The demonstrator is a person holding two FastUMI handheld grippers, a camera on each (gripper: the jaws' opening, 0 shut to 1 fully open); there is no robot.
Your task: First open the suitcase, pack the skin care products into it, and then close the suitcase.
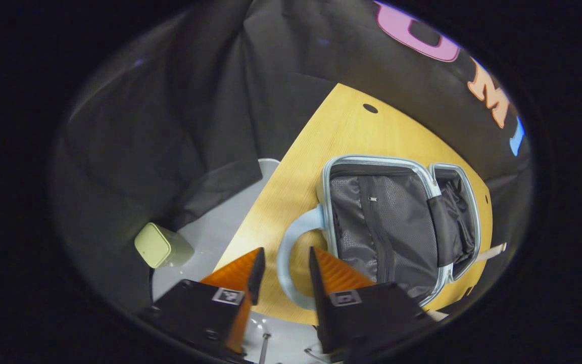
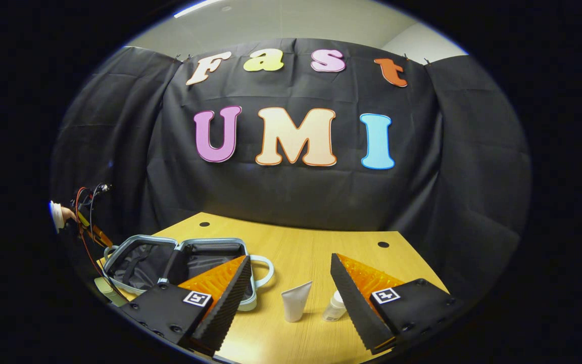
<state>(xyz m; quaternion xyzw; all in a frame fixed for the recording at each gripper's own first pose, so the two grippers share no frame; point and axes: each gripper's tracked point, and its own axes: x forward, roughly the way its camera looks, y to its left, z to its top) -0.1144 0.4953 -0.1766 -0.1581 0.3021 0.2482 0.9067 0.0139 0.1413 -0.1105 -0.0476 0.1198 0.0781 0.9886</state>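
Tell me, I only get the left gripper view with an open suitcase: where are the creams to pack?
Observer: A white tube stands on the table, right of the suitcase.
Operator: Just that one?
Observer: A small clear bottle stands beside it.
Operator: Is the other gripper holding either?
Observer: No, the right gripper is open, with both items ahead between its fingers.

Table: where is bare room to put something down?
Bare wood lies behind the white tube and small bottle, toward the far edge of the table. The left side is crowded by the open suitcase. The right tongs are open.
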